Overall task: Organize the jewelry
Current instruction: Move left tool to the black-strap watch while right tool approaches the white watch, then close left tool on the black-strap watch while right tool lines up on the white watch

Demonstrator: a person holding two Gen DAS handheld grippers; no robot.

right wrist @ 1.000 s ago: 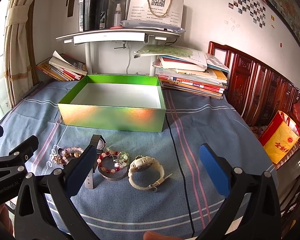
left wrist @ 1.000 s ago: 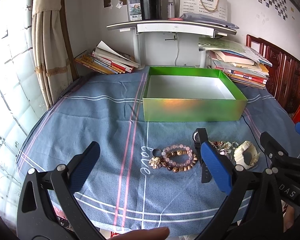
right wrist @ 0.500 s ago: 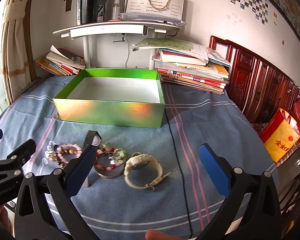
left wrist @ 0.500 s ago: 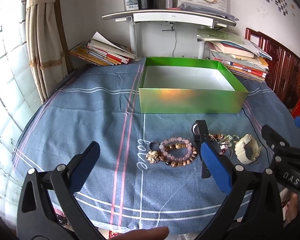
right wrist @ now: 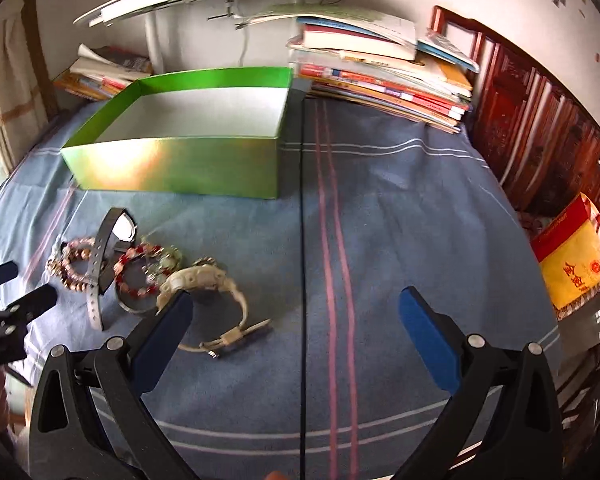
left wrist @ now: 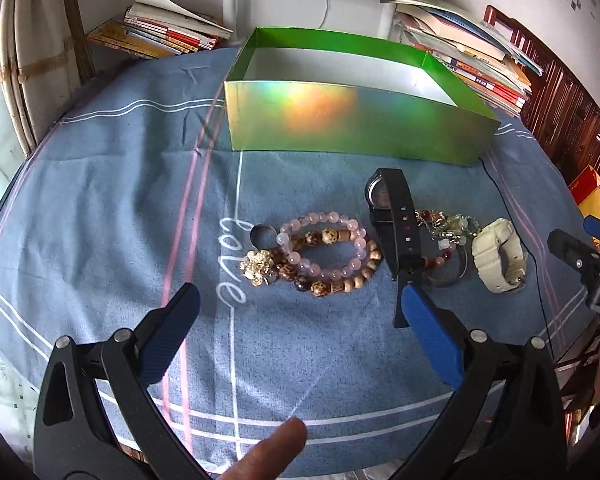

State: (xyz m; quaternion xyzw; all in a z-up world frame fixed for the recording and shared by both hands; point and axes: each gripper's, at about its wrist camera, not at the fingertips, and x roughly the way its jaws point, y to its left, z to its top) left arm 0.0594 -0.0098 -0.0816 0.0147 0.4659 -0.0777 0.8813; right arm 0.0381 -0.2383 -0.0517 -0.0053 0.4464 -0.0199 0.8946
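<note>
Hovering spread wide and empty, the left gripper (left wrist: 296, 304) frames the beaded bracelets (left wrist: 326, 254) just ahead, between its fingers (left wrist: 172, 330); the black watch (left wrist: 396, 224) lies at the right fingertip. The right gripper (right wrist: 294, 316), equally wide and empty, has the white watch (right wrist: 204, 284) touching its left finger in view; the green box (right wrist: 188, 160) sits beyond.

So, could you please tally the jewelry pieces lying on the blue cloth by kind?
Watches: 2, black watch and white watch
Bead bracelets: 3, pink bracelet, brown bracelet, red bracelet
Metal bangle: 1
Gold flower ring: 1
Total: 7
</note>
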